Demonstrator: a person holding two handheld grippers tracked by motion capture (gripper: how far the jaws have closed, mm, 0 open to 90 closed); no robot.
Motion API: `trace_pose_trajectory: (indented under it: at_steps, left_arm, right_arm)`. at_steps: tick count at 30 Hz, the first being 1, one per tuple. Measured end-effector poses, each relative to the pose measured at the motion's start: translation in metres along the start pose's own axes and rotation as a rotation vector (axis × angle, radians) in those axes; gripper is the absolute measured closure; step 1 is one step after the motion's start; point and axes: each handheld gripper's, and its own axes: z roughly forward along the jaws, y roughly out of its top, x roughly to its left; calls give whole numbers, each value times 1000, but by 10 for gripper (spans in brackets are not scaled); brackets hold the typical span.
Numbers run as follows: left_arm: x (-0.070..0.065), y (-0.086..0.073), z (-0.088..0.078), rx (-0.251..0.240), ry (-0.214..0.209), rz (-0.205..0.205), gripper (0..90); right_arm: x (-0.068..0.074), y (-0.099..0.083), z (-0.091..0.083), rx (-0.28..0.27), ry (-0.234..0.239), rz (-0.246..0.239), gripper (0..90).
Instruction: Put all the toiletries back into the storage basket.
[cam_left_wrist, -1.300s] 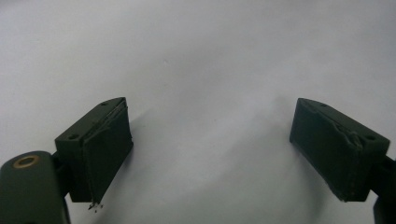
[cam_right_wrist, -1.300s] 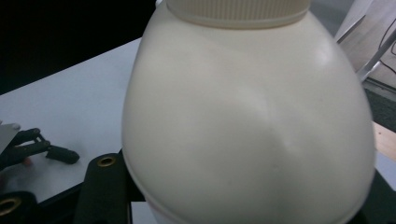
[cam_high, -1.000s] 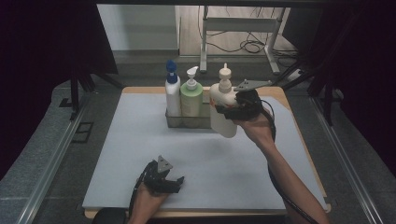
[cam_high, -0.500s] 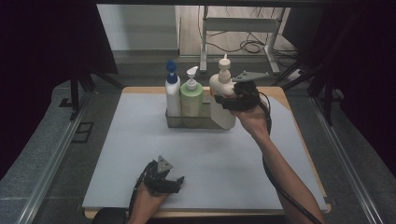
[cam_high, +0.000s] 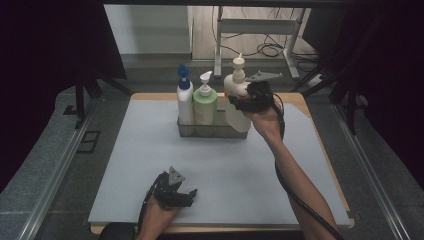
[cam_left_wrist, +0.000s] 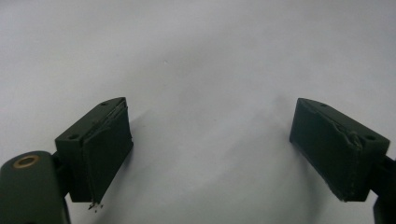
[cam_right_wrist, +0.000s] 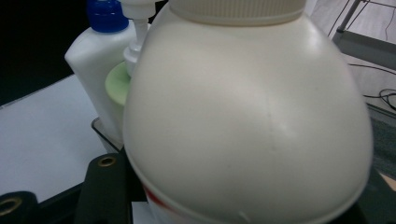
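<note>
Item: cream pump bottle (cam_high: 236, 102), rounded shoulders, ribbed collar, red band low on the body; held upright at the right end of the grey caddy (cam_high: 210, 130), beside the green pump bottle (cam_high: 205, 102) and the blue-capped white bottle (cam_high: 184, 100). Right gripper (cam_high: 239, 101) clamps its shoulder; whether its base is seated in the caddy is hard to tell, so placement looks near done, release outstanding. Left gripper (cam_high: 181, 192) rests idle on the white mat (cam_high: 150, 150), jaws wide apart, holding nothing.

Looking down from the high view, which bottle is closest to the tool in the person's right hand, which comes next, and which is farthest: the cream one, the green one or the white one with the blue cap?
1. Cream bottle, gripped by the right tool, at the rack's right end.
2. Green bottle, in the middle.
3. White bottle with the blue cap, at the left end.
</note>
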Motion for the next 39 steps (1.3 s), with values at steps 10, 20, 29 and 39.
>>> trace_pose_trajectory:
  at_steps: [10, 20, 29, 39]
  left_arm:
    - [0, 0, 0, 0, 0, 0, 123]
    - [0, 0, 0, 2, 1, 3, 123]
    - [0, 0, 0, 2, 1, 3, 123]
    - [0, 0, 0, 6, 0, 4, 123]
  right_arm:
    - [-5, 5, 16, -11, -22, 13, 406]
    - [-11, 4, 36, -12, -40, 28, 407]
    - [-16, 3, 49, -16, -58, 34, 407]
    - [-20, -1, 61, -14, -67, 47, 407]
